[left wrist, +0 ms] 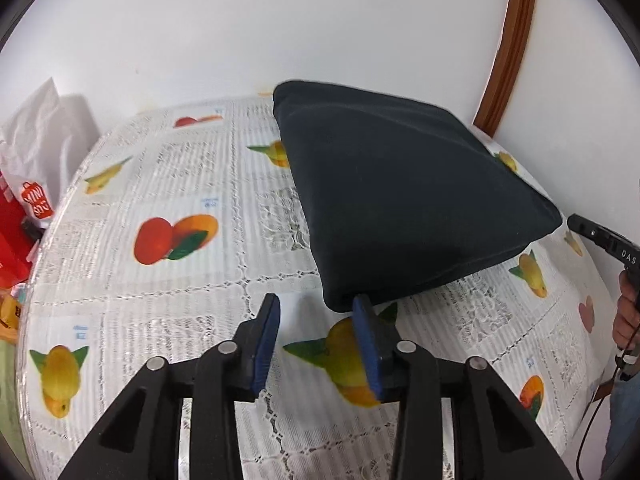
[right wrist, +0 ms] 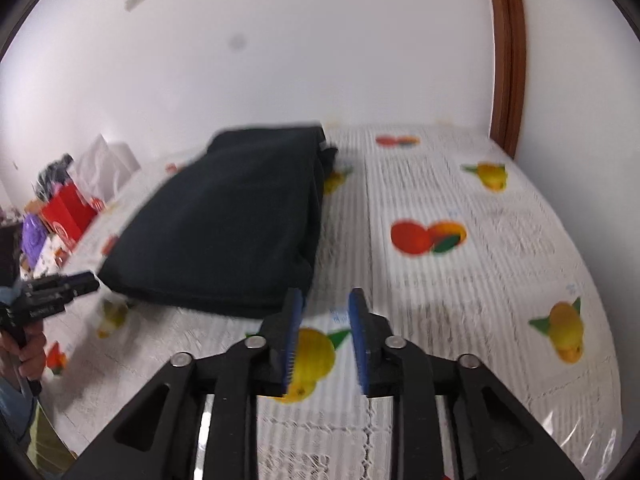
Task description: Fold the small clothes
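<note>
On the bench [left wrist: 168, 288], over its fruit-printed lace cover, a folded dark garment [left wrist: 400, 200] lies flat as a thick rectangular stack, with the wall close behind its far end. Both pairs of tongs stand just off its near edge and pinch nothing. The left tongs [left wrist: 316, 320] are spread, with bare cover between the blue pads, and the right pad's tip is just at the garment's near corner; whether it touches the cloth is unclear. The right tongs [right wrist: 326, 312] are also spread and empty, their left pad just beside the stack's other near corner.

The step in hand looks like letting go of a finished fold and backing away. To do it well, the pads should lift clear of the near edge without snagging the top layer, and draw back along the line they point in, not sideways, so the stack is not dragged. If another fold is wanted, each pair should take one near corner, catching all layers together.

The garment's long axis runs from the near edge of the bench toward the wall. In the right wrist view, loose layered edges show along its right side near the far end, so the closed fold probably faces left; blur makes this uncertain.
</note>
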`<state>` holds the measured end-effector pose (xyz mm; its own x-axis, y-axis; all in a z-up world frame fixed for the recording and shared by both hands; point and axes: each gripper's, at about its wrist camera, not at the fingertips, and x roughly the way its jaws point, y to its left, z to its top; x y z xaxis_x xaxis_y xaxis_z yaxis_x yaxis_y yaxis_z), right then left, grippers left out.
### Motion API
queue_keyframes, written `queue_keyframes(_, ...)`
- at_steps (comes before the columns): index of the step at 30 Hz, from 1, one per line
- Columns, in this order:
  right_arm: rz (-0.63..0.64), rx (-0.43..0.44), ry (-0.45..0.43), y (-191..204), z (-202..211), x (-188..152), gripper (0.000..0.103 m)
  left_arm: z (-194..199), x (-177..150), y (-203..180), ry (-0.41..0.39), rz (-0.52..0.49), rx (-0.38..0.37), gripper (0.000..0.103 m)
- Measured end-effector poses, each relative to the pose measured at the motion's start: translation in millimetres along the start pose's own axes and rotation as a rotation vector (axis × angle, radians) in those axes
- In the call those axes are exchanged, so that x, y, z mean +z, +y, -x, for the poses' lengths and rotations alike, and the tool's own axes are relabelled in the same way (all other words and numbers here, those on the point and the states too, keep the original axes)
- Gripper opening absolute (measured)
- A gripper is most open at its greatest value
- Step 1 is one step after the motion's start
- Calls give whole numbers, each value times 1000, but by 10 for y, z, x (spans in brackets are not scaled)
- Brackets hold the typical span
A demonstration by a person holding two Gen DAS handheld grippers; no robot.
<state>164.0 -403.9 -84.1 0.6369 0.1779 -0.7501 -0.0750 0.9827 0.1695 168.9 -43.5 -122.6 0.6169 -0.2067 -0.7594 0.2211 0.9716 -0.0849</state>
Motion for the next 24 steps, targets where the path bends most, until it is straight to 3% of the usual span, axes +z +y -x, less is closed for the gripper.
queue_keyframes(6, -53, 50, -25, 136, -193, 212, 33, 0, 202, -56, -27, -9, 2, 37)
queue_keyframes(9, -109, 77, 8, 130, -441, 256, 33, -90, 319, -95, -29, 3, -4, 46)
queue_keyframes(12, -137, 113, 80, 101, -647, 204, 14, -201, 392, -131, -24, -5, 5, 46)
queue_keyframes(15, -115, 112, 73, 78, -586, 127, 7, -272, 426, -136, -21, -10, 9, 46)
queue_keyframes(24, -47, 70, 33, 140, -390, 285, 8, -354, 467, -168, -16, -15, 6, 48)
